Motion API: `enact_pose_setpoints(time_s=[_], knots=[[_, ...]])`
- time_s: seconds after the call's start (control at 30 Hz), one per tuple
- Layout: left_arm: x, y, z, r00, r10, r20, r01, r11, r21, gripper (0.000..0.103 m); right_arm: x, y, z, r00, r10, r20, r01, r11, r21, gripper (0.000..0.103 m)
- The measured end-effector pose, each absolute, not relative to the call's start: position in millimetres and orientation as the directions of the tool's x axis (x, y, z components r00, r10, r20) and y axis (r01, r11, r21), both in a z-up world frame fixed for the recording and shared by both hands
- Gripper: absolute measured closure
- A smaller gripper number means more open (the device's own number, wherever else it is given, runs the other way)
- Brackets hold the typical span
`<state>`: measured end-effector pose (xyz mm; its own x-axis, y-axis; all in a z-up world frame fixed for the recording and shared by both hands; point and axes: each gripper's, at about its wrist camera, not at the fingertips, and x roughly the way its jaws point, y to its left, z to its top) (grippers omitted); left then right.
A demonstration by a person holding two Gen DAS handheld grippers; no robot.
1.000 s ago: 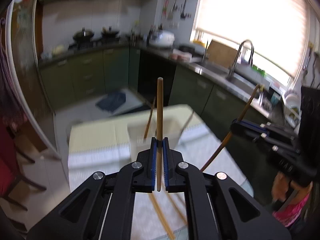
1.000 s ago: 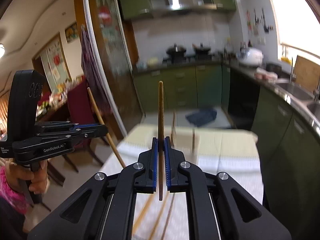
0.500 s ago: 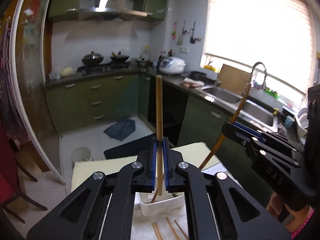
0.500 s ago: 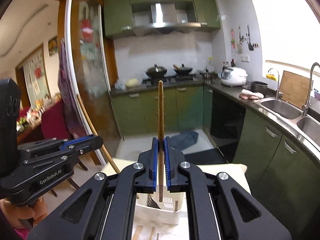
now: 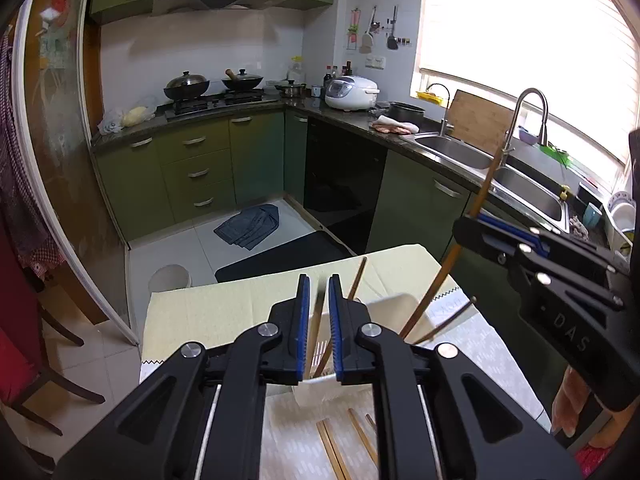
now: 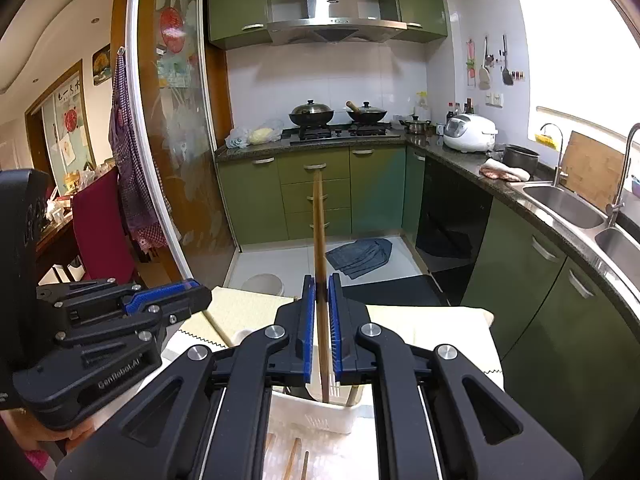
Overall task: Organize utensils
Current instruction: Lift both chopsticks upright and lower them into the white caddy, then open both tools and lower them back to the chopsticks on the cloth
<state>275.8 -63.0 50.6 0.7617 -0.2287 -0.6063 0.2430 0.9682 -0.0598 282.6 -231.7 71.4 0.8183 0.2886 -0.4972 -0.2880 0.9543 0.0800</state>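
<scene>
The left claw (image 5: 319,308) hangs apart and empty above the white utensil holder (image 5: 394,308) on the tabletop (image 5: 224,308). The right claw (image 6: 319,308) is clamped on an upright chopstick (image 6: 319,232), tip inside the holder (image 6: 320,414). It is best released gently once the tip sits low, so it doesn't bounce out.

Green cabinets (image 6: 316,192) run under a dark counter (image 5: 224,114) carrying 2 lidded woks (image 6: 338,114) and a white rice cooker (image 5: 352,93), below a steel hood (image 6: 332,26) and white tiled wall (image 5: 192,50), with a bright window (image 5: 532,36) lighting the sink (image 5: 452,146) and a grey cloth (image 6: 360,252) on the pale floor (image 5: 188,256).
</scene>
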Motion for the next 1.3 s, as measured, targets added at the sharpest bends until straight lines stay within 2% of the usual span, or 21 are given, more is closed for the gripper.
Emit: enact_pose_setpoints(time_s=[0.2, 0.3, 0.4, 0.47, 0.53, 0.63, 0.8, 1.03, 1.3], knots=[[263, -69, 53, 0.746, -0.236, -0.623, 0.254, 0.965, -0.062, 0.092, 277, -230, 77, 0.814, 0.279, -0.510, -0.289, 0.955, 0.061, 0.089], [254, -67, 55, 0.737, -0.247, -0.629, 0.263, 0.962, -0.070, 0.091, 262, -236, 86, 0.817, 0.313, -0.485, -0.307, 0.947, 0.094, 0.088], [242, -65, 56, 0.728, -0.246, -0.640, 0.266, 0.962, -0.068, 0.085, 234, -247, 100, 0.826, 0.352, -0.440, -0.339, 0.934, 0.113, 0.082], [230, -64, 51, 0.704, -0.241, -0.668, 0.265, 0.962, -0.068, 0.080, 208, -255, 105, 0.823, 0.374, -0.428, -0.358, 0.926, 0.120, 0.078], [216, -65, 39, 0.673, -0.229, -0.703, 0.269, 0.961, -0.056, 0.077, 184, -266, 100, 0.816, 0.389, -0.428, -0.374, 0.919, 0.121, 0.069], [199, -67, 0, 0.585, -0.210, -0.783, 0.270, 0.961, -0.056, 0.077, 152, -288, 80, 0.813, 0.377, -0.443, -0.359, 0.925, 0.128, 0.066], [197, -73, -84, 0.372, -0.175, -0.912, 0.246, 0.966, -0.085, 0.077, 131, -318, 29, 0.776, 0.325, -0.540, -0.301, 0.944, 0.135, 0.066], [218, -76, -136, 0.289, -0.117, -0.950, 0.177, 0.982, -0.067, 0.077, 135, -328, -45, 0.659, 0.312, -0.685, -0.268, 0.948, 0.173, 0.066], [233, -76, -160, 0.233, -0.094, -0.968, 0.134, 0.989, -0.064, 0.077, 142, -333, -80, 0.610, 0.321, -0.725, -0.264, 0.944, 0.197, 0.066]])
